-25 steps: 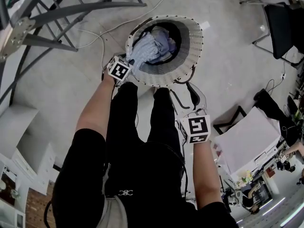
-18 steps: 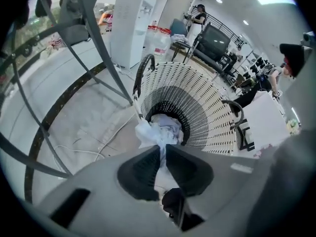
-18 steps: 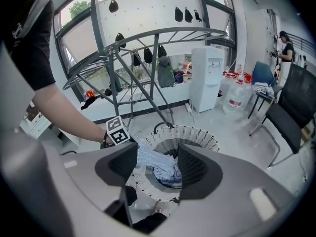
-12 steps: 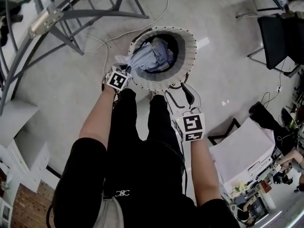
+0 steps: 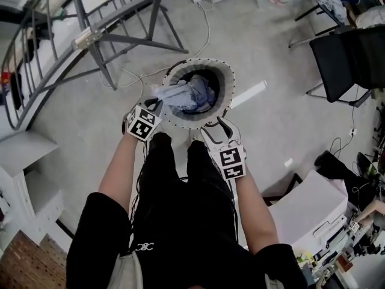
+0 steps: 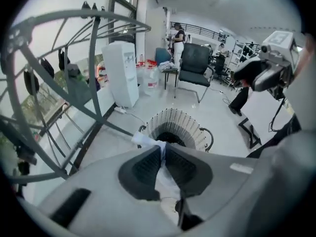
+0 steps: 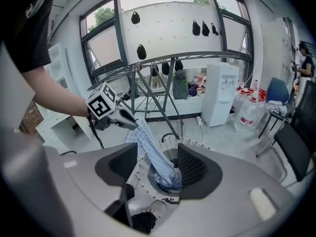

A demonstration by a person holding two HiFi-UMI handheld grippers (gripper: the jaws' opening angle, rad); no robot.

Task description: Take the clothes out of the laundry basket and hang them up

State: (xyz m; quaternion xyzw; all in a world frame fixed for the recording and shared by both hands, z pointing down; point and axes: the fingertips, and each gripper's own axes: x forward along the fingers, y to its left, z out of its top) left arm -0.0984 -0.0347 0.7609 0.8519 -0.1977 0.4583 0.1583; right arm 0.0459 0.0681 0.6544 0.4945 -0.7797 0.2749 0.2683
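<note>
A white wicker laundry basket (image 5: 227, 84) stands on the floor in front of my feet, with bluish clothes inside. My left gripper (image 5: 156, 104) has just closed and is shut on a corner of a light blue checked garment (image 5: 179, 94). The garment stretches from the jaws down into the basket. In the left gripper view the pale cloth (image 6: 148, 142) sits pinched between the pads, above the basket (image 6: 190, 127). My right gripper (image 5: 218, 129) hovers open at the basket's near rim with nothing in it. The right gripper view shows the left gripper (image 7: 129, 121) lifting the garment (image 7: 154, 154) out of the basket (image 7: 188, 141).
A grey metal drying rack (image 5: 108, 29) stands at the left, and in the right gripper view dark clothes hang from it (image 7: 163, 58). Also around are a black chair (image 5: 349, 53), a white table (image 5: 313, 197), a white shelf (image 5: 24, 179), floor cables (image 5: 201, 14) and a water dispenser (image 6: 121, 73).
Both grippers have risen, the left one more. The left gripper, at the basket's rim before, now pulls the blue garment up and leftward. The basket looks smaller and farther below.
</note>
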